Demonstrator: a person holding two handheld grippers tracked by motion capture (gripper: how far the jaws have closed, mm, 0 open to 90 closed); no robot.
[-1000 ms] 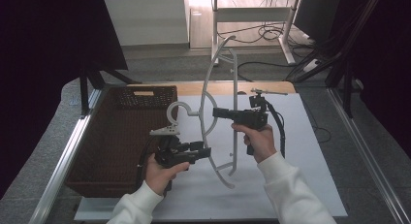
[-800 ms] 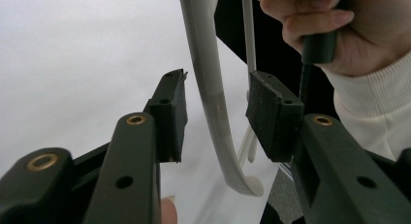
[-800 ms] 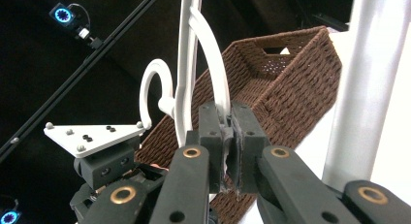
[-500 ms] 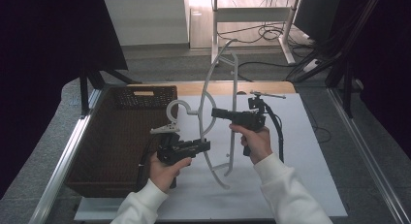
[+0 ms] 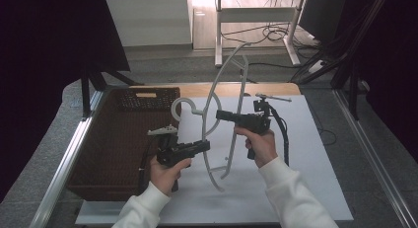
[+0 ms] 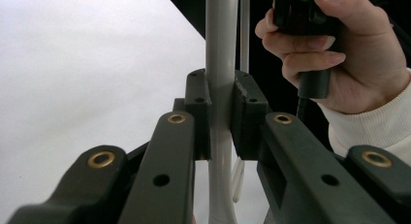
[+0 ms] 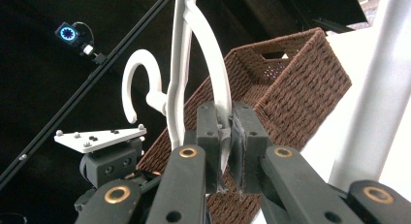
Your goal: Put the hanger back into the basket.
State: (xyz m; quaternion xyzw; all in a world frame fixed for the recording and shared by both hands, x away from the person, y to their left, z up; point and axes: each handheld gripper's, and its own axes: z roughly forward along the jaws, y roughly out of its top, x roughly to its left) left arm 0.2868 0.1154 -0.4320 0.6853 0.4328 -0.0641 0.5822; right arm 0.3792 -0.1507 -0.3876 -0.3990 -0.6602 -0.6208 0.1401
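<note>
I have the white hanger [image 5: 227,114] held upright above the white sheet [image 5: 315,154], just right of the wicker basket [image 5: 113,154]. My left gripper [image 5: 199,146] is clamped on its lower arm, my right gripper [image 5: 222,114] on a curved bar near the hook [image 7: 140,81]. To carry it well, I judge both hands should move together (one leading would twist the thin plastic).
</note>
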